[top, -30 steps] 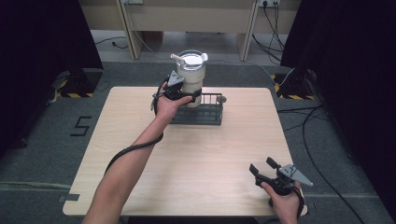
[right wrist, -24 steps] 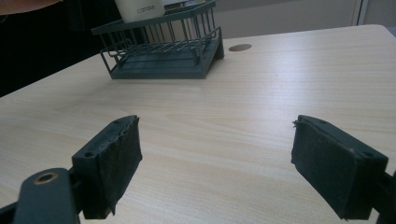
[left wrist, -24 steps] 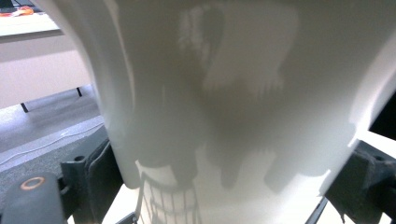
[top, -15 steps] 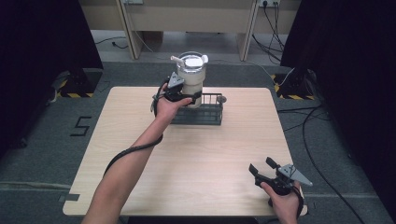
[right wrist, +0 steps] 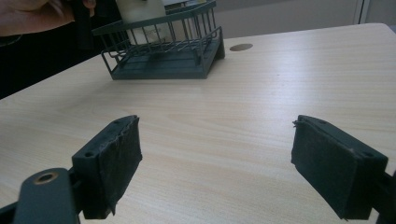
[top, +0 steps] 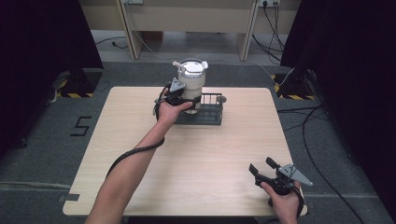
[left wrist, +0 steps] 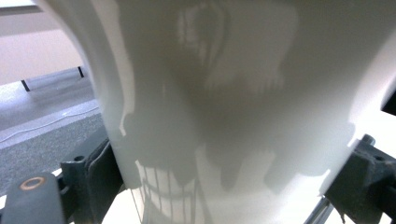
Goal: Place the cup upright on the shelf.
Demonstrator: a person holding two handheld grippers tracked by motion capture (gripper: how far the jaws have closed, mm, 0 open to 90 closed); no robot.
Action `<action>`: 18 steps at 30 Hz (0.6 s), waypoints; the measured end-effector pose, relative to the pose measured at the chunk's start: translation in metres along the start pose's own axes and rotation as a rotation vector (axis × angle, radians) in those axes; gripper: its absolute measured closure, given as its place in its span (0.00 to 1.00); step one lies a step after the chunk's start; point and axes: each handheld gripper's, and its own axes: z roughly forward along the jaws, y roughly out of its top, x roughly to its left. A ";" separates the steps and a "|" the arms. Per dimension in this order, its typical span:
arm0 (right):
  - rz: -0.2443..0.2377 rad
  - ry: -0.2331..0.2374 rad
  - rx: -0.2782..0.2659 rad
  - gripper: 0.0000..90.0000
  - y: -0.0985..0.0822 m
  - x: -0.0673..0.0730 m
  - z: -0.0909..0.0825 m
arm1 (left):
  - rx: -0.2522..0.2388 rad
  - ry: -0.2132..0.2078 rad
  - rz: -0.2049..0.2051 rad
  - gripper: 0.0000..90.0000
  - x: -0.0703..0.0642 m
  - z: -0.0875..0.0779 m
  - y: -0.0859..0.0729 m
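A tall glossy white mug (top: 191,80) stands at the left end of a black wire rack (top: 211,113) at the table's far middle. My left gripper (top: 185,100) is shut on the mug's lower body. In the left gripper view the white mug (left wrist: 233,93) is very close, and my left gripper (left wrist: 229,179) has a pad (left wrist: 100,170) pressed on each side of it. Whether the mug rests on the rack or hangs just above it is hidden. My right gripper (top: 261,165) is open near the front right edge, nothing between its fingers (right wrist: 217,158). Beyond it stand the rack (right wrist: 163,58) and mug (right wrist: 140,8).
The light wooden table (top: 140,154) has a small round cable hole (top: 221,99) beside the rack. Cables lie on the grey floor (top: 303,116) to the right. Wooden furniture legs (top: 130,32) stand beyond the far edge.
My left gripper and the white mug have sunk a little toward the rack. The right gripper has stayed in place, open.
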 end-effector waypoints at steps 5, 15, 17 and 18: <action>0.002 0.002 0.000 0.18 0.000 0.000 0.000 | 0.012 0.003 -0.002 0.12 0.000 0.003 -0.004; 0.003 0.003 0.000 0.18 0.000 0.000 0.000 | 0.024 0.006 0.002 0.12 -0.001 0.007 -0.008; 0.003 0.004 0.002 0.18 0.000 0.000 0.000 | 0.025 0.003 0.003 0.12 -0.001 0.007 -0.008; 0.002 0.003 0.001 0.18 0.000 0.000 0.000 | 0.021 0.003 -0.002 0.12 0.000 0.006 -0.009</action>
